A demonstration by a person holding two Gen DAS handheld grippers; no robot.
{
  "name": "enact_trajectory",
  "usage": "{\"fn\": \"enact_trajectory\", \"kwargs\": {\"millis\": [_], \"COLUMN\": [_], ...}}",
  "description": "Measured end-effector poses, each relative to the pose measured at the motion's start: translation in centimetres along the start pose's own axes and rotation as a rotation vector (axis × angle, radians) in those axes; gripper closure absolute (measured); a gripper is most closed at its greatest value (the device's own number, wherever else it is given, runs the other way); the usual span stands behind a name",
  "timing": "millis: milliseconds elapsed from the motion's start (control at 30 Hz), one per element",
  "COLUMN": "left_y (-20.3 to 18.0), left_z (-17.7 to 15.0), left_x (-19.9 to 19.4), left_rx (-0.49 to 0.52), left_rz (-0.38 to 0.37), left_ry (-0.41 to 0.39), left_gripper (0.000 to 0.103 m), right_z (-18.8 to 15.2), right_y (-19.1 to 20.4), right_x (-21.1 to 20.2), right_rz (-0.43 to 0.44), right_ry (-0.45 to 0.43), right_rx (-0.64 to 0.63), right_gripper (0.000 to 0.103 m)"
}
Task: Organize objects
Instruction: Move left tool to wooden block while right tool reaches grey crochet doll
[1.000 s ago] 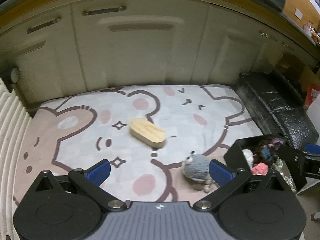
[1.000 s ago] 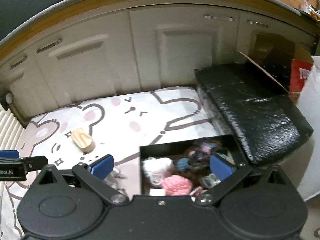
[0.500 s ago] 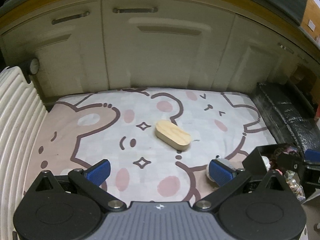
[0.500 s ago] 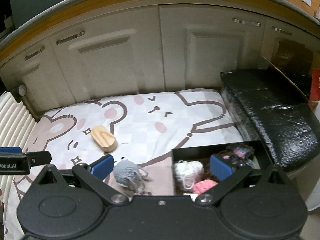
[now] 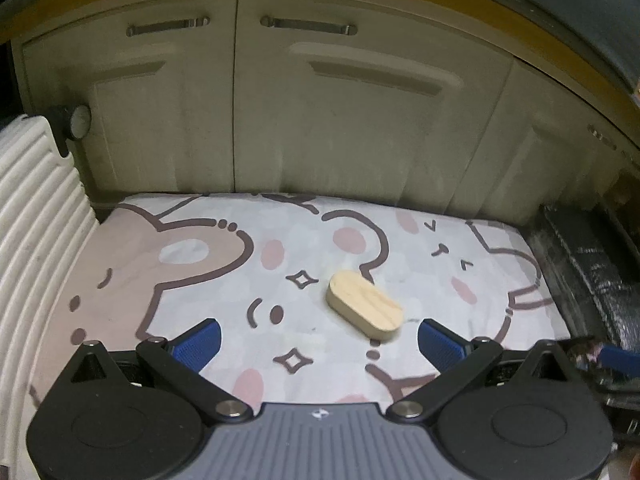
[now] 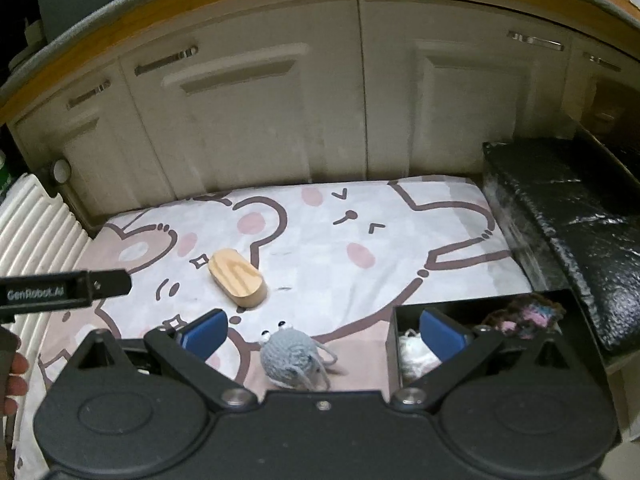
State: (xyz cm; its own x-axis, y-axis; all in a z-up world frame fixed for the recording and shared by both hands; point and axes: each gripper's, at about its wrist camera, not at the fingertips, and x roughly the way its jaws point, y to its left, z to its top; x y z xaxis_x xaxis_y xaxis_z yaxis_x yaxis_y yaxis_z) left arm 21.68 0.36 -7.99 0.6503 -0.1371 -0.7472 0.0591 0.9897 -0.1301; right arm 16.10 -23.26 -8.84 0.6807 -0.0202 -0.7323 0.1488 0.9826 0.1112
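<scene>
Both my tongs, left and right, gape empty; wooden block mid-frame, bare mat lower left.

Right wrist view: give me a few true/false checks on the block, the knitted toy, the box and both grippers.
1. The wooden block lies on the cartoon mat, clear of any gripper. True.
2. The grey knitted toy is inside the black box. False: it lies on the mat just left of the box, between the right gripper's fingers.
3. The right gripper is shut on the toy. False: it is open, and neither blue pad visibly touches the toy.
4. The black box already holds several yarn items. True.
5. The left gripper holds the block. False: it is open and empty, with the block lying ahead of it.
</scene>
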Motion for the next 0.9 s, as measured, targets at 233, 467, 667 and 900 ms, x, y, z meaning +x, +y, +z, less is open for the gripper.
{"fn": "enact_trajectory", "kwargs": {"millis": [233, 467, 667, 900], "left_y": [-0.8, -0.7, -0.6, -0.8], "left_z": [0.6, 0.6, 0.3, 0.1], "left_x": [3.2, 6.0, 7.9, 9.3], "left_rx": [0.0, 0.028, 0.112, 0.255], "left_rz": [0.033, 0.004, -0.023, -0.113], "left_ry": [-0.012, -0.03, -0.04, -0.07], "left_gripper": [0.0, 0.0, 0.0, 0.0], "right_z": [0.2, 0.0, -0.5, -1.1], "right_y": [0.3, 1.5, 2.4, 2.6], "right_x": [2.2, 4.2, 5.6, 7.2], "right_rz": [0.025, 0.075, 0.085, 0.085], "right_ry": [0.042, 0.068, 0.087, 0.116], "right_rx": [-0.033, -0.104, -0.151, -0.158], "right_gripper": [0.007, 0.009, 0.009, 0.009]}}
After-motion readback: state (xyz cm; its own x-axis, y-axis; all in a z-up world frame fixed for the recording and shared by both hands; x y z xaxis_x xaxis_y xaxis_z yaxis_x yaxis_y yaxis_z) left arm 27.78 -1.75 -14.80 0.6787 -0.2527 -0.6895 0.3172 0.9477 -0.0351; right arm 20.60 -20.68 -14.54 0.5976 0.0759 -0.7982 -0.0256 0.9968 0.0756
